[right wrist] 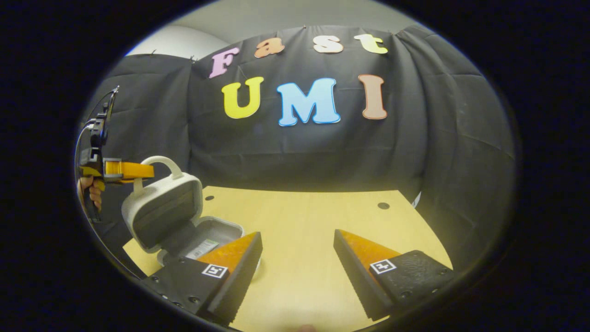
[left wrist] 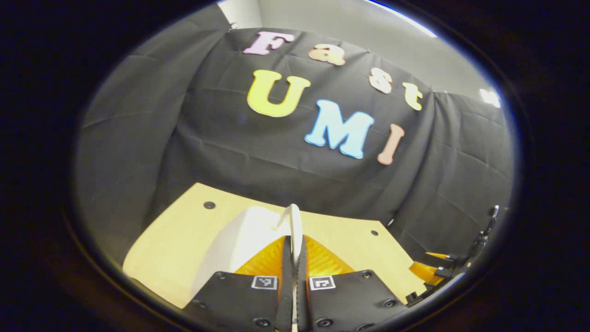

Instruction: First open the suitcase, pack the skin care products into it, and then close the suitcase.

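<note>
Left gripper (left wrist: pixel 295 258) pinching the suitcase handle (left wrist: pixel 295 226), both fingers clamping on it, holding the lid (right wrist: pixel 161 210) raised. Suitcase (right wrist: pixel 184 226) sitting open at the table's (right wrist: pixel 313 230) left edge, a flat packet (right wrist: pixel 202 249) lying inside. Right gripper (right wrist: pixel 299 263) hovering above the table, fingers spreading wide, gripping nothing.

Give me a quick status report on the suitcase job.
Left gripper shut on suitcase handle, lid held up. Right gripper open, empty, over table. A product in suitcase base. Nothing blocking.
</note>
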Action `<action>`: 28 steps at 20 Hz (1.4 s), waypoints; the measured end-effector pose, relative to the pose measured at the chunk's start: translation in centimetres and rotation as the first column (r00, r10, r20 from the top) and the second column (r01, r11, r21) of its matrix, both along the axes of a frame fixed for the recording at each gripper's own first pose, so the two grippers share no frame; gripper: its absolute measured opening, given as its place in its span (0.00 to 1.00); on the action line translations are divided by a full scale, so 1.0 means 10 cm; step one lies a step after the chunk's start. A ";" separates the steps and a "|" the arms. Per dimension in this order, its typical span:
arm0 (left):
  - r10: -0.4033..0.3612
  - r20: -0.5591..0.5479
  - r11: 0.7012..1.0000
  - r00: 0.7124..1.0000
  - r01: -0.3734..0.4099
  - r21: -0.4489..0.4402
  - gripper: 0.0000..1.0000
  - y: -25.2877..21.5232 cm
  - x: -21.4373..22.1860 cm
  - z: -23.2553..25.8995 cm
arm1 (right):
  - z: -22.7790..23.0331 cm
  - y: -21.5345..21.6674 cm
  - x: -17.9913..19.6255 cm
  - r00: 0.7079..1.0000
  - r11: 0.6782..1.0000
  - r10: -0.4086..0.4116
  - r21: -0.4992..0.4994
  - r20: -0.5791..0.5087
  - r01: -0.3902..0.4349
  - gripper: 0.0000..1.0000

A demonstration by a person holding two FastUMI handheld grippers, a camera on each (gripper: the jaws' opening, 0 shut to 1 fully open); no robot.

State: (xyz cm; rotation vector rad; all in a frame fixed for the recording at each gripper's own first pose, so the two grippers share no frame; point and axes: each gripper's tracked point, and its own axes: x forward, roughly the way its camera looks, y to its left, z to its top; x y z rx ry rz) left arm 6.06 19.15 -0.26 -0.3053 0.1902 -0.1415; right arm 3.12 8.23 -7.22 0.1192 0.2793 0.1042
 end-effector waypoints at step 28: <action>0.042 0.152 0.965 0.987 -0.080 0.251 0.87 -1.15 -0.03 -0.38 | 0.33 -0.51 -0.35 0.992 0.994 -0.099 -0.027 0.076 0.102 0.96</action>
